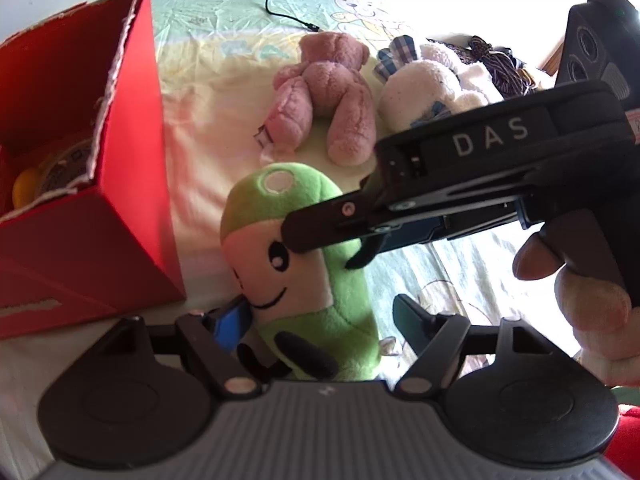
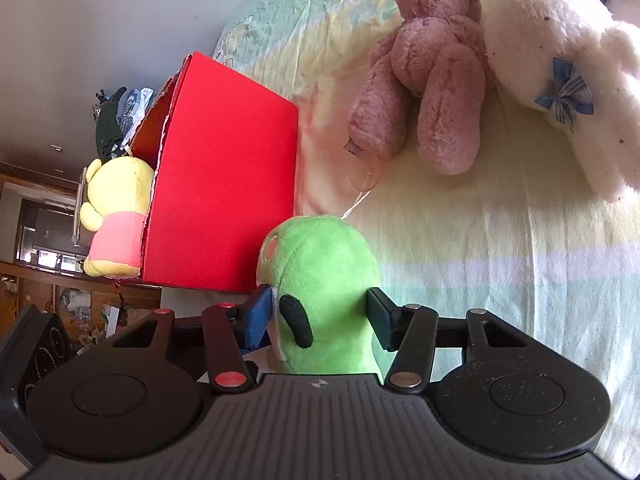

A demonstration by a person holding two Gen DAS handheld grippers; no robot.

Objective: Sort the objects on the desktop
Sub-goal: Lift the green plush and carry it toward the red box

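The green plush (image 2: 320, 292) stands upright just beside the red box (image 2: 224, 184), clamped between the right gripper (image 2: 320, 316) fingers (left gripper (image 1: 316, 320) straddles it, unclosed), the box on its left.

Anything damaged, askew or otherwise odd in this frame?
Yes. The red box has a ragged, torn top rim showing white cardboard. Also, both grippers, left gripper and right gripper, bracket the same green plush toy, unusual for one small item.
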